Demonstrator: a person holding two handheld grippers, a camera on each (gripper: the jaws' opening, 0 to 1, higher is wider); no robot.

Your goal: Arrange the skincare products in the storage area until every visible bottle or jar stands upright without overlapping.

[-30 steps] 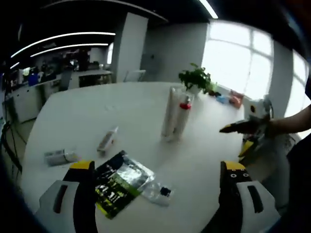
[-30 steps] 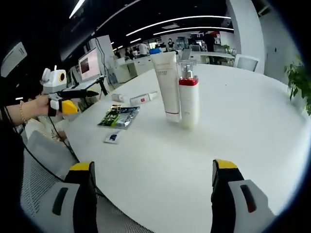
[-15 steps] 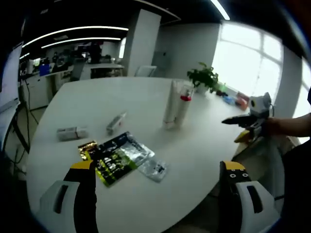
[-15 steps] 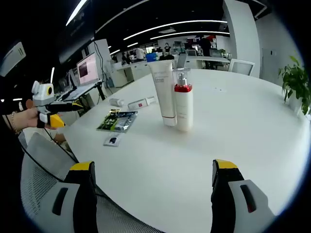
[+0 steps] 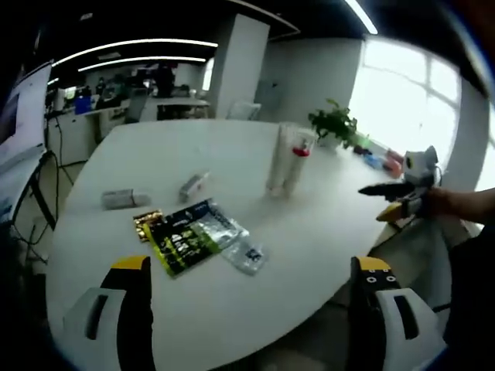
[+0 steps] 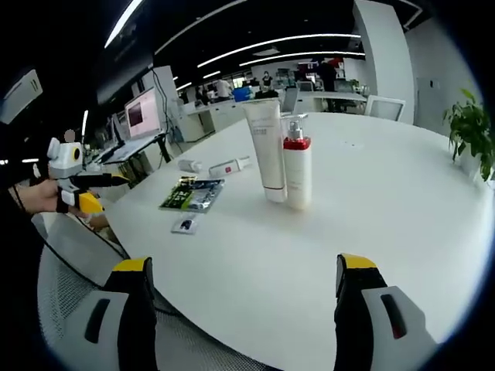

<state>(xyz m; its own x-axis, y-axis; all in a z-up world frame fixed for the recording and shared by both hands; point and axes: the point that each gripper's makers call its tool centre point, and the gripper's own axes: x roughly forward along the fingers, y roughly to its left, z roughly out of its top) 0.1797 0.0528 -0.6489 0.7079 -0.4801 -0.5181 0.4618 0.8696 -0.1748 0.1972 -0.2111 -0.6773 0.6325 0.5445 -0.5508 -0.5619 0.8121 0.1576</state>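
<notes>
On the round white table [image 6: 371, 201] a tall white tube [image 6: 268, 151] and a white pump bottle with a red collar [image 6: 297, 171] stand upright, touching side by side; the pair [image 5: 288, 160] sits beyond the table's middle in the left gripper view. A small tube [image 5: 192, 185] and a small box [image 5: 124, 199] lie flat, as do a dark sachet pack [image 5: 189, 236] and a clear sachet [image 5: 246, 255]. My left gripper [image 5: 251, 267] is open, held off the table's near edge. My right gripper [image 6: 244, 267] is open too, at another edge of the table. Both hold nothing.
A potted plant [image 5: 334, 124] stands at the far side of the table near the windows. A mesh chair [image 6: 69, 263] sits by the table edge below my right gripper. Office desks and monitors [image 6: 143, 108] fill the background. The other hand-held gripper [image 5: 398, 189] shows at the right.
The left gripper has pulled back from the table, so the items look smaller and farther. The right view shifted slightly. Nothing on the table has moved.
</notes>
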